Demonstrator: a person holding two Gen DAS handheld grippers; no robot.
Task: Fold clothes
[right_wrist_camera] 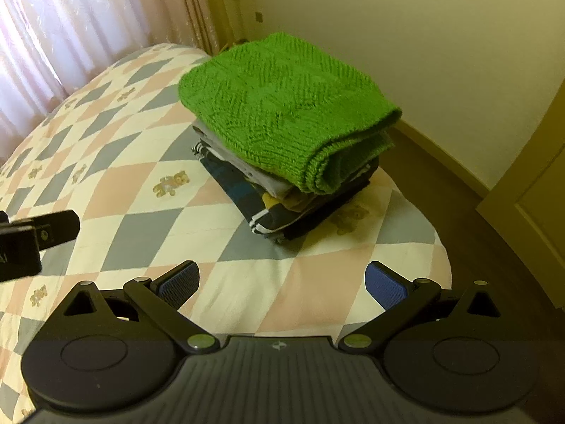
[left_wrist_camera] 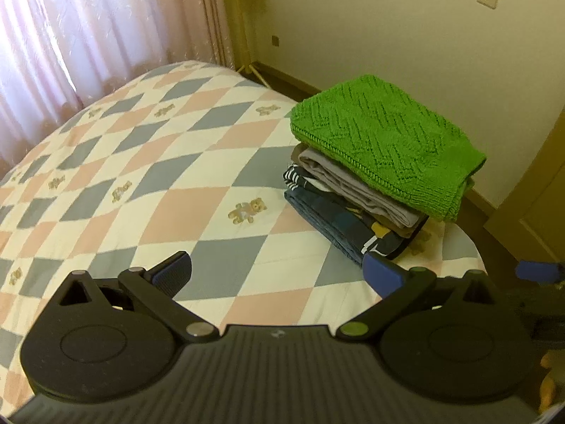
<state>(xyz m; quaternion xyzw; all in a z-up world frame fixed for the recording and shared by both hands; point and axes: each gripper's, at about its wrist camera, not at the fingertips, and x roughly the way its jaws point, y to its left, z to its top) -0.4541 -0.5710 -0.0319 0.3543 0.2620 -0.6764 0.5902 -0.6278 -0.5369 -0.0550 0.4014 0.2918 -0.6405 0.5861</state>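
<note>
A folded green knit sweater (left_wrist_camera: pixel 385 141) (right_wrist_camera: pixel 282 106) tops a stack of folded clothes near the bed's right corner. Under it lie a grey garment (left_wrist_camera: pixel 356 185) (right_wrist_camera: pixel 261 176) and dark blue patterned garments (left_wrist_camera: pixel 335 222) (right_wrist_camera: pixel 268 212). My left gripper (left_wrist_camera: pixel 279 274) is open over the quilt, short of the stack, nothing between its blue pads. My right gripper (right_wrist_camera: pixel 282 281) is open too, empty, in front of the stack. A blue pad of the right gripper (left_wrist_camera: pixel 538 271) shows at the left wrist view's right edge. The left gripper's black finger (right_wrist_camera: pixel 46 231) enters the right wrist view from the left.
The bed carries a checked quilt (left_wrist_camera: pixel 169 190) (right_wrist_camera: pixel 123 212) in pink, grey and cream with small bears. Pink curtains (left_wrist_camera: pixel 88 28) hang behind it. A cream wall (left_wrist_camera: pixel 423 53) and brown floor (right_wrist_camera: pixel 494 247) lie to the right, with a wooden door (right_wrist_camera: pixel 536 205) at the far right.
</note>
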